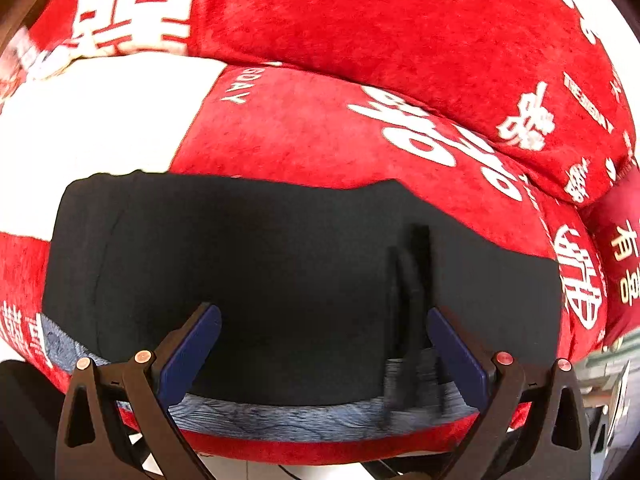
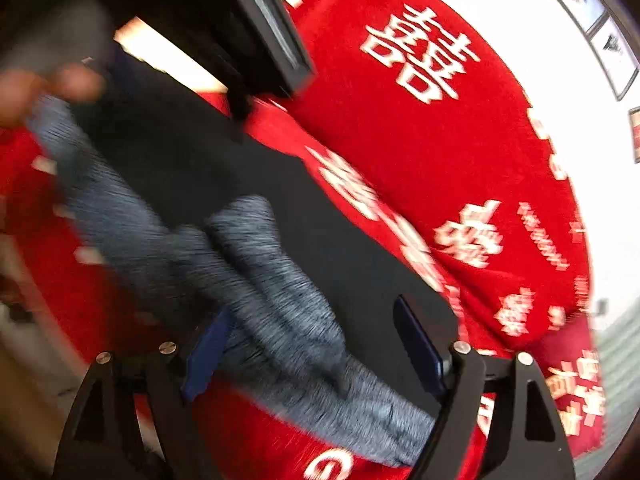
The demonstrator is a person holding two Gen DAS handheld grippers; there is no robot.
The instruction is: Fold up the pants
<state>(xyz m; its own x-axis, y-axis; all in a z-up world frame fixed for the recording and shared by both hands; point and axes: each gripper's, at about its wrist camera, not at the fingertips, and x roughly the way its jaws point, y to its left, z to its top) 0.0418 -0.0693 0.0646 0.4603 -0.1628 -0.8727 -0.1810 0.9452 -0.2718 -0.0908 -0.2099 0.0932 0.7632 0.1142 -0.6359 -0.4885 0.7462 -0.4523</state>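
Note:
The black pants (image 1: 280, 256) lie spread on a red bed cover (image 1: 320, 132), with a grey-blue heathered waistband (image 1: 288, 416) along their near edge. My left gripper (image 1: 324, 332) is open above the pants, its blue pads (image 1: 192, 348) wide apart and holding nothing. In the right wrist view the pants (image 2: 224, 184) run diagonally, and the grey-blue band (image 2: 276, 292) is bunched between the fingers. My right gripper (image 2: 316, 332) is open over that band. The view is motion-blurred.
The red bed cover (image 2: 420, 160) carries white characters and a white patch (image 1: 100, 128). A folded red quilt (image 1: 400, 32) lies behind the pants. The other gripper's black body (image 2: 264, 28) and a hand (image 2: 24, 92) show at upper left. Framed pictures (image 2: 592, 16) hang on the white wall.

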